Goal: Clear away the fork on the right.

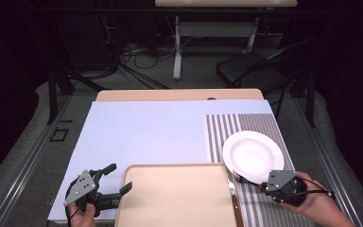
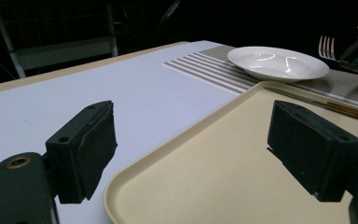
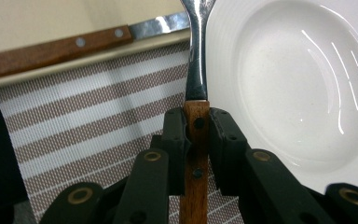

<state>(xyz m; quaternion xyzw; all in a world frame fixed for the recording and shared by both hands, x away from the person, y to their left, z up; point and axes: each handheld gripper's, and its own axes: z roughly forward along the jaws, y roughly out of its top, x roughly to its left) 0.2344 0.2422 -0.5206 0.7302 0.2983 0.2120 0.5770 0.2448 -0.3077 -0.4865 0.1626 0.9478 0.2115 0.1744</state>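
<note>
Loads of open room on the far left of the bench (image 1: 137,132), just bare white sheet. Near side is taken up by the tray (image 1: 175,198), though its inside is bare. On the right it's tight: plate (image 1: 253,156) on the striped mat (image 1: 227,127), knife (image 1: 234,201) squeezed between tray and mat.

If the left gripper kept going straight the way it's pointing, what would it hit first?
Probably the tray: the left gripper stands open astride its near corner. Beyond lie the knife and plate, though depth is hard to judge.
</note>
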